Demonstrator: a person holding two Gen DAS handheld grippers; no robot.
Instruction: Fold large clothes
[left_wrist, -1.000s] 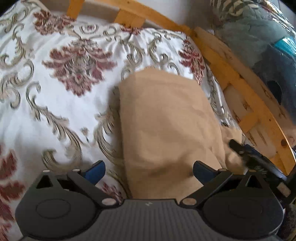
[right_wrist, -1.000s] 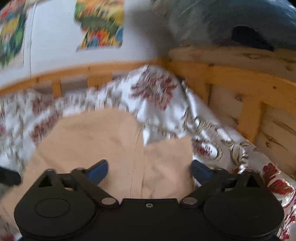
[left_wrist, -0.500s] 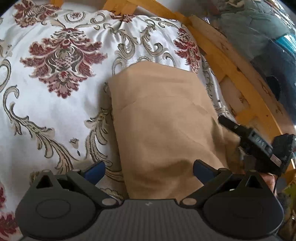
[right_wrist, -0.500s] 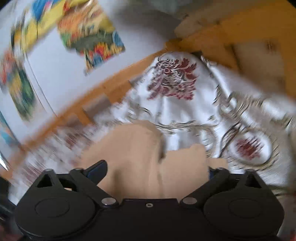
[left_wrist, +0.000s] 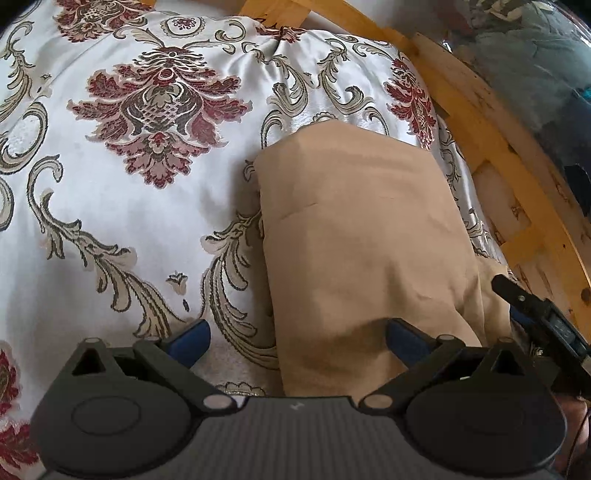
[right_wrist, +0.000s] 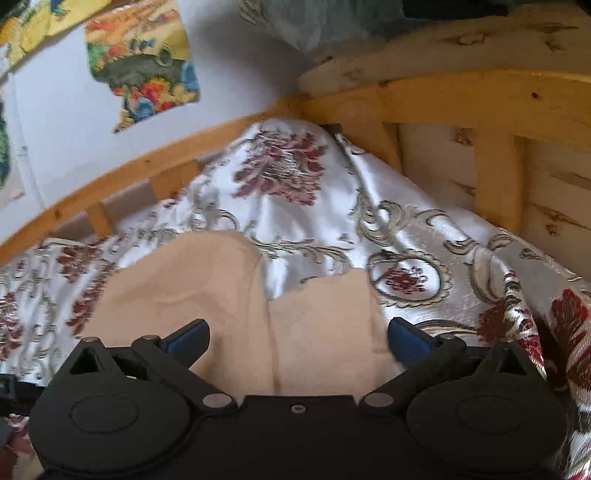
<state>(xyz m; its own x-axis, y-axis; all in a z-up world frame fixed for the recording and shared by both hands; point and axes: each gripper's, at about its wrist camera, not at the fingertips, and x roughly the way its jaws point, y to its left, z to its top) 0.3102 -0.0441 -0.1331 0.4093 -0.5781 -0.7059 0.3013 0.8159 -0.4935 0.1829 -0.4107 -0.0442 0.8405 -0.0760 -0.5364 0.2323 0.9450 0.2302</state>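
A tan garment (left_wrist: 362, 240) lies folded into a long strip on the floral bedspread (left_wrist: 147, 166). My left gripper (left_wrist: 297, 341) hovers over its near end with the blue pads wide apart; the cloth's left edge runs between them and nothing is pinched. In the right wrist view the same garment (right_wrist: 221, 295) shows two layers with a seam down the middle. My right gripper (right_wrist: 297, 341) is above that end, its jaws opening wide, cloth beneath them but not gripped. Its black finger (left_wrist: 535, 314) shows at the right edge of the left wrist view.
A wooden bed frame (left_wrist: 480, 122) runs along the far and right sides of the bedspread, and its slatted rail (right_wrist: 461, 99) is close in the right wrist view. Bundled dark and teal fabric (left_wrist: 535, 66) lies beyond it. Colourful pictures (right_wrist: 144, 70) hang on the white wall.
The right wrist view rolled sharply, then came back level, a little closer to the garment's end. The left gripper shifted slightly over the garment. The garment lies as before.
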